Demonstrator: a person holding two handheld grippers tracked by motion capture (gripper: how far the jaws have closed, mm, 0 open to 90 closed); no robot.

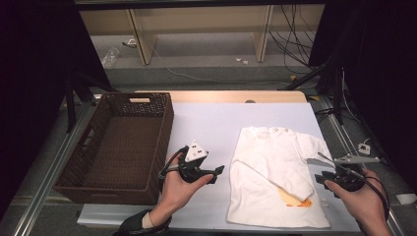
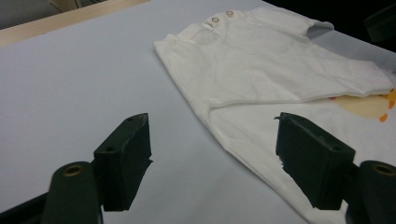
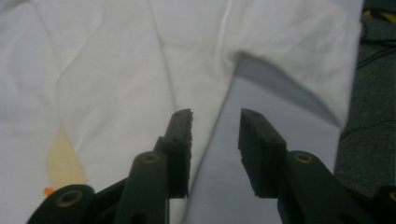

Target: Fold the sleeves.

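A small white long-sleeved shirt (image 1: pixel 275 167) lies flat on the pale table cover, neck with buttons pointing away from me, and a yellow-orange print (image 1: pixel 295 199) peeks out near its hem. One sleeve is folded diagonally across the front. My left gripper (image 1: pixel 219 172) hovers just left of the shirt, jaws open, with the shirt's edge (image 2: pixel 261 70) under its right jaw (image 2: pixel 212 140). My right gripper (image 1: pixel 318 178) is at the shirt's right side. Its jaws (image 3: pixel 215 121) are open above the fabric edge (image 3: pixel 116 70), with nothing between them.
A dark brown woven basket (image 1: pixel 162 142) stands on the left of the table, close to my left hand. The table cover (image 1: pixel 211 123) is bare between the basket and the shirt. The table's right edge (image 1: pixel 339 162) runs near my right hand. Cables and shelving lie beyond the far edge.
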